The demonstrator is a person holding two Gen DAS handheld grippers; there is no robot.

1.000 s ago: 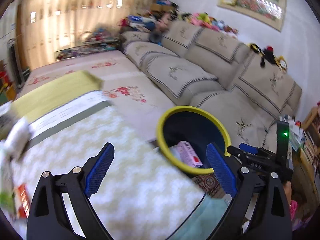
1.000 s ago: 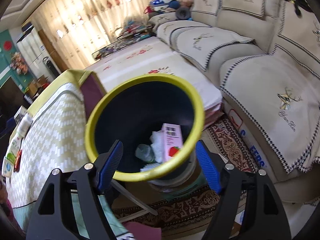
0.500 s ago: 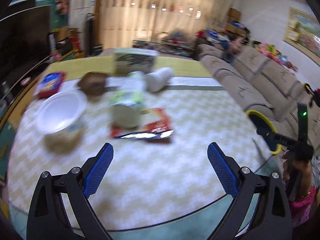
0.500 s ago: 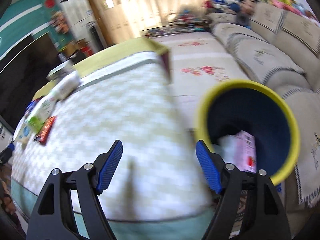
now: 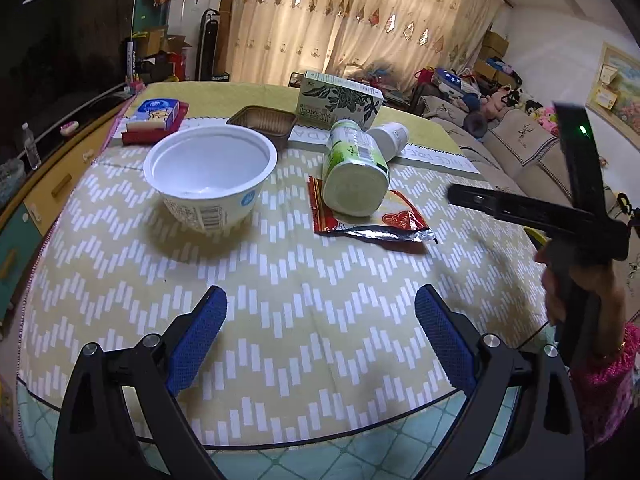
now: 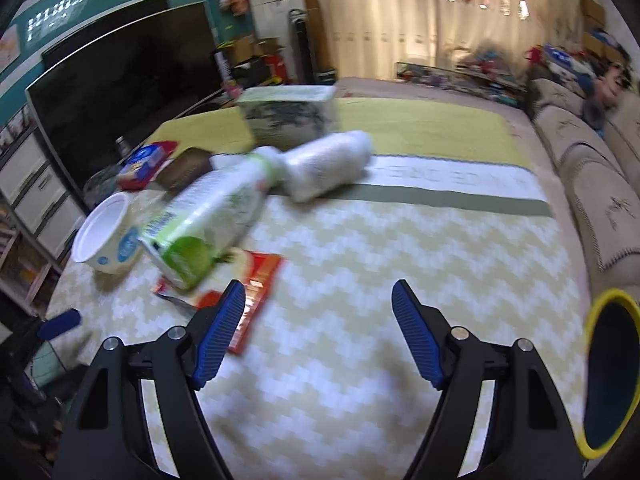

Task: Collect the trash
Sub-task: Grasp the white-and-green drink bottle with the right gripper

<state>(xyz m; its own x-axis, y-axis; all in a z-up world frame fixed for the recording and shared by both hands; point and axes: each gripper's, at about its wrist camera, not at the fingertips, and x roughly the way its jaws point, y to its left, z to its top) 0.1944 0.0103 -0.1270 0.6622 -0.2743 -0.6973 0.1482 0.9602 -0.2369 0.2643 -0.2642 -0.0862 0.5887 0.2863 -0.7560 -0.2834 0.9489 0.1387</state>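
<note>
Trash lies on a table with a yellow-and-white zigzag cloth (image 5: 320, 300). A white paper bowl (image 5: 210, 172) stands at the left. A green-and-white bottle (image 5: 354, 172) lies on its side on a red foil wrapper (image 5: 400, 218). Behind it lie a white cup (image 5: 390, 138), a brown tray (image 5: 262, 122) and a green carton box (image 5: 338, 102). My left gripper (image 5: 320, 336) hangs open and empty over the near cloth. My right gripper (image 6: 318, 328) is open and empty too, just right of the wrapper (image 6: 256, 292). The yellow-rimmed bin (image 6: 610, 376) shows at the right edge.
A blue-and-red snack pack (image 5: 154, 118) lies at the table's far left. A beige sofa (image 5: 532, 148) runs along the right. A hand in a pink sleeve (image 5: 600, 364) holds the right gripper's handle at the right of the left wrist view. A dark TV (image 6: 120, 108) stands at the left.
Both grippers have swung left, away from the bin and over the table. The trash on the cloth now fills both views. Both stay open and empty.
</note>
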